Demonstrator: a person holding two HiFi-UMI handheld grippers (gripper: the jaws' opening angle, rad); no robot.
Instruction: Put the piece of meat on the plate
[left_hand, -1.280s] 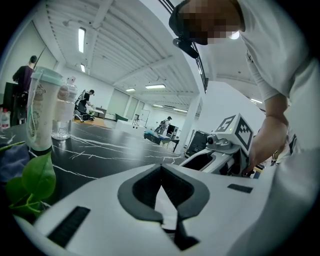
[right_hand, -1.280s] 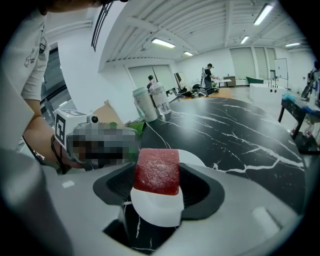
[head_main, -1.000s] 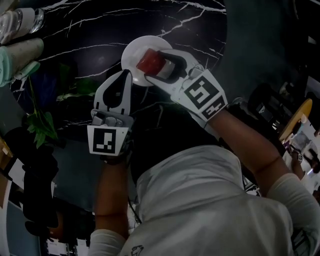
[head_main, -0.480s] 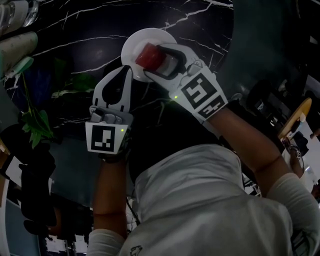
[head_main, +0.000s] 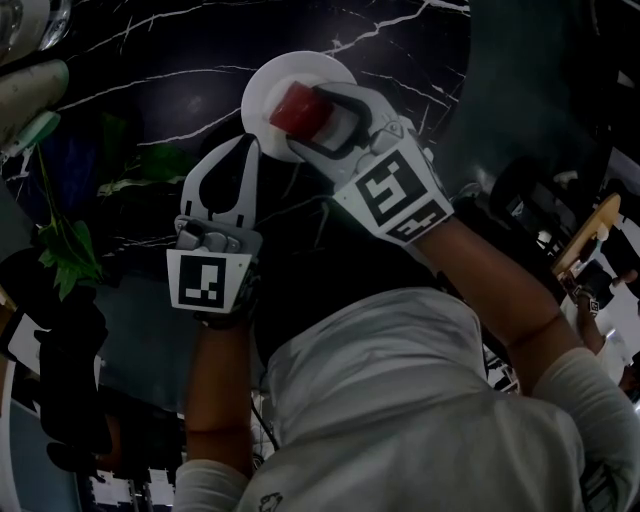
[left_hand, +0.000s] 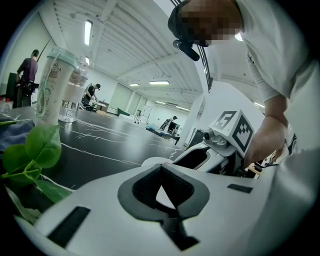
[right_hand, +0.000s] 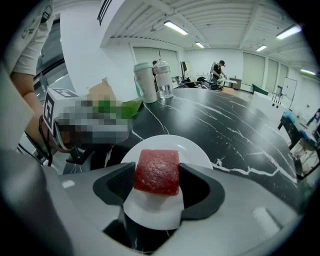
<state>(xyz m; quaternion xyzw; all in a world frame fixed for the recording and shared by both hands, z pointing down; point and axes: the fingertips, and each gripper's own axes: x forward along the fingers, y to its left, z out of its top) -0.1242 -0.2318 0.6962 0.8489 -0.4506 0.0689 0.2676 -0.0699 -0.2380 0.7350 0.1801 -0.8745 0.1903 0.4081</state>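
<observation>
A red block of meat (right_hand: 157, 171) sits clamped between the dark pads of my right gripper (right_hand: 158, 181), hanging over the small white plate (right_hand: 195, 152). The head view shows the same meat (head_main: 295, 108) above the plate (head_main: 268, 78), with the right gripper (head_main: 305, 115) shut on it. My left gripper (head_main: 250, 150) rests just left of the plate with its jaws closed and nothing between them. In the left gripper view the tips (left_hand: 161, 176) meet, and the plate (left_hand: 156, 160) peeks out beyond them.
The black marbled table (head_main: 170, 60) carries green leaves (head_main: 70, 245) at the left and a tumbler (right_hand: 145, 82) with a clear bottle (right_hand: 163, 79) at the back. A blue cloth (head_main: 55, 165) lies by the leaves. People stand far off in the hall.
My right gripper with the meat has crept a little further over the plate. The left gripper has stayed where it was.
</observation>
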